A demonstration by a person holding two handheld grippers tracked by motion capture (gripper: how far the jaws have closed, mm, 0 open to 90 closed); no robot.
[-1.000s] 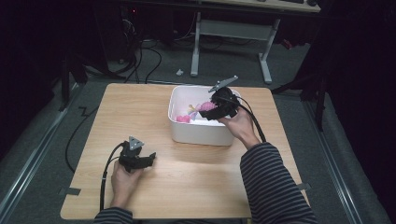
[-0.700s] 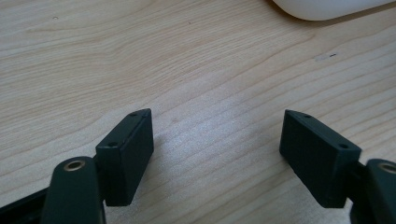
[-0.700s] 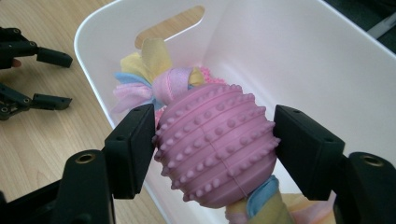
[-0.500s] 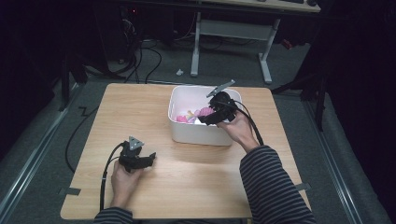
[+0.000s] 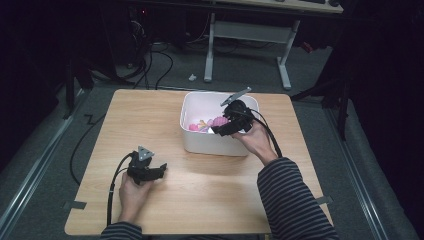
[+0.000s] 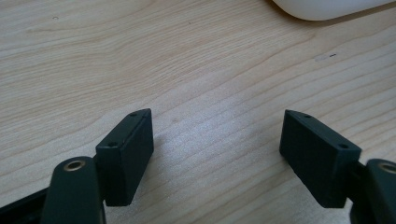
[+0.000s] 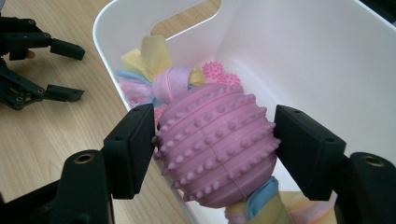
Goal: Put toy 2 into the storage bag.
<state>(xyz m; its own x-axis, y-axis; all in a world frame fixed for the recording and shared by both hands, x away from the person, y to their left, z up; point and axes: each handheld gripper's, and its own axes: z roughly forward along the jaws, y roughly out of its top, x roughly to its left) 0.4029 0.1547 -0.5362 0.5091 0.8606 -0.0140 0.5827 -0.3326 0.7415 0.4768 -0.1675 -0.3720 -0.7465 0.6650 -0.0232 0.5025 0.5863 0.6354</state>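
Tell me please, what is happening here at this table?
A person holds a gripper in each hand. The right gripper has its jaws around a pink knobbly ball over the white bin, which also holds soft pastel toys. The left gripper rests open on the wooden table, holding nothing.

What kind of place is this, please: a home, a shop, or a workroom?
Probably a lab or workroom for recording: a bare wooden table on grey carpet, loose cables on the floor behind, a desk frame, dark surroundings.
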